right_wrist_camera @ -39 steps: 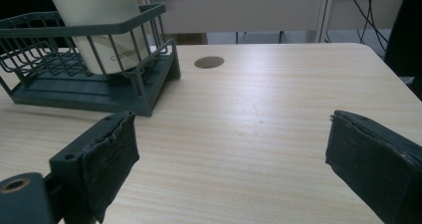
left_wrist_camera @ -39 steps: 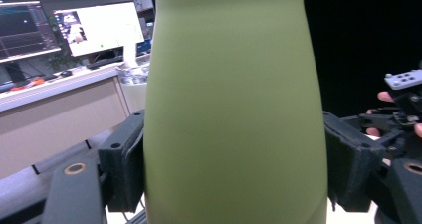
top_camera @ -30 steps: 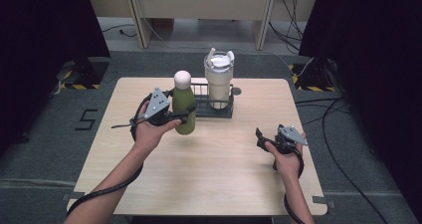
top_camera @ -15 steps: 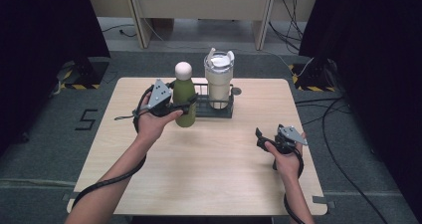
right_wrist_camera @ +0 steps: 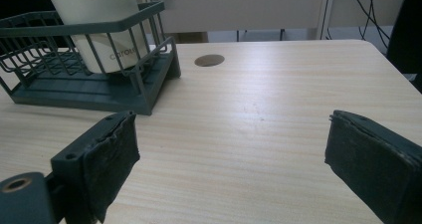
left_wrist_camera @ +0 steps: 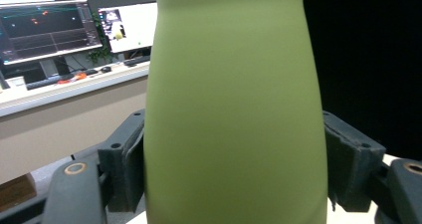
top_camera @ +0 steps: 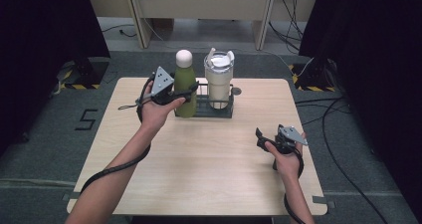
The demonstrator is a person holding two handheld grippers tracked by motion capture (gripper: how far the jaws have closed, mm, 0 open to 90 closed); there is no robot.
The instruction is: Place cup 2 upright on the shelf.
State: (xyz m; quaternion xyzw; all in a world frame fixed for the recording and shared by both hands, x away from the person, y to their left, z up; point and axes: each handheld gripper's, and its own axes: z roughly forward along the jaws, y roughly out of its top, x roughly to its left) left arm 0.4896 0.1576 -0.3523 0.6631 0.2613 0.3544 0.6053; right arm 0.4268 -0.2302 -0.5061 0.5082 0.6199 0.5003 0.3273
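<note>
My left gripper [top_camera: 179, 95] is shut on a green bottle [top_camera: 184, 87] with a white cap and holds it upright at the left end of a dark wire rack [top_camera: 215, 109]. In the left gripper view the bottle's green body [left_wrist_camera: 234, 109] sits tight between both pads [left_wrist_camera: 130, 164]. I cannot tell whether the bottle stands in the rack or just beside it. A cream lidded tumbler [top_camera: 219, 82] stands in the rack's right part and also appears in the right gripper view [right_wrist_camera: 99, 20]. My right gripper [top_camera: 262, 139] is open and empty, low over the table's right side [right_wrist_camera: 231, 144].
The wooden table [top_camera: 199, 169] has a round cable hole [right_wrist_camera: 209, 60] just right of the rack [right_wrist_camera: 89, 79]. Cables lie on the floor at the right [top_camera: 343, 109]. Desk legs stand behind the table [top_camera: 137, 15].
My left gripper has carried the green bottle away from me toward the rack's left end and brought it upright. The right gripper has stayed still.
</note>
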